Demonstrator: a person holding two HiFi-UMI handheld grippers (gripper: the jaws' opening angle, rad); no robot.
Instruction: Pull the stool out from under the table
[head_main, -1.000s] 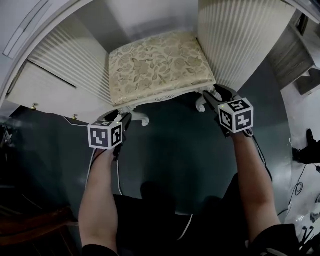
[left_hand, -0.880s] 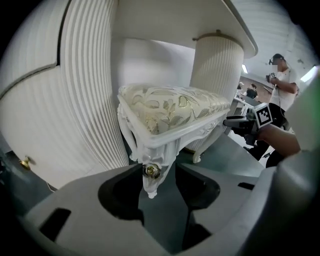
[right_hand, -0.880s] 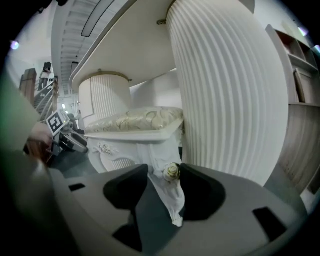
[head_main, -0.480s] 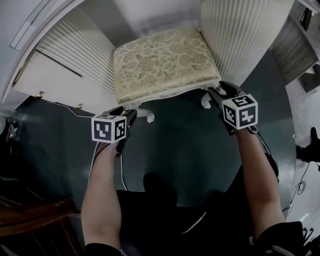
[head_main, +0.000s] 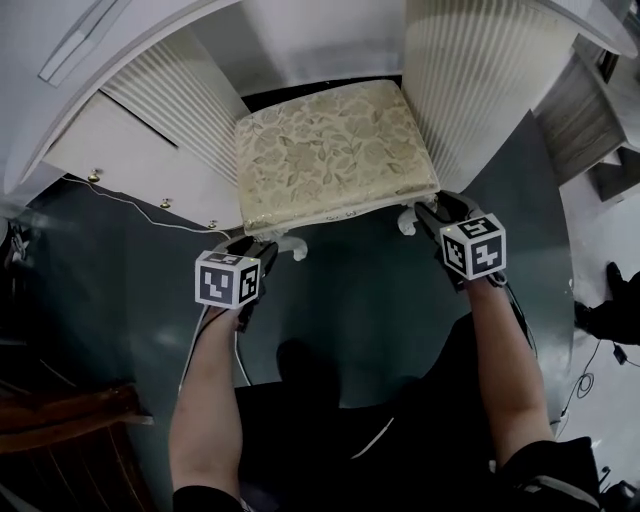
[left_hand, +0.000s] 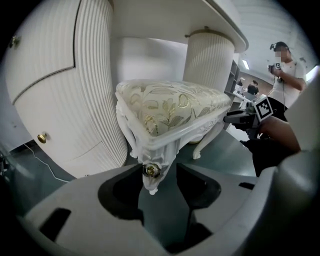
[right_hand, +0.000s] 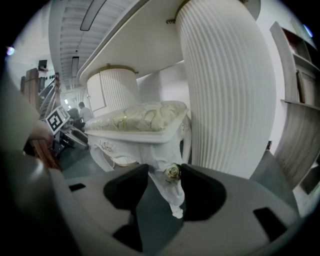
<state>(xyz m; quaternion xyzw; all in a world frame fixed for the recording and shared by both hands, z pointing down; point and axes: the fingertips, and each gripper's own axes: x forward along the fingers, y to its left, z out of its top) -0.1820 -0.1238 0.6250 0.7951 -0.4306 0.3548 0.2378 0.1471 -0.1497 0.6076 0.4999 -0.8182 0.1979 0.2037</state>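
Note:
The stool (head_main: 330, 150) has a floral cushion and white carved legs, and it stands in the gap between the white table's two ribbed pedestals. My left gripper (head_main: 255, 243) is at its front-left leg (left_hand: 150, 172). Those jaws have just closed a little, and they stand shut on the leg at its gold rosette. My right gripper (head_main: 425, 210) is shut on the front-right leg (right_hand: 172, 175) in the same way. In the left gripper view the seat (left_hand: 170, 107) fills the middle. The right gripper view shows the seat (right_hand: 140, 117) from the other side.
The left pedestal (head_main: 170, 110) and the right pedestal (head_main: 470, 80) flank the stool closely. A thin cable (head_main: 130, 205) crosses the dark floor (head_main: 370, 300) at the left. Dark wooden furniture (head_main: 70, 430) is at the lower left and grey shelves (head_main: 600, 110) at the right. A person (left_hand: 285, 65) stands far off.
Both grippers stay at the stool's front legs. The head view has shifted, and a dark strip now shows behind the seat.

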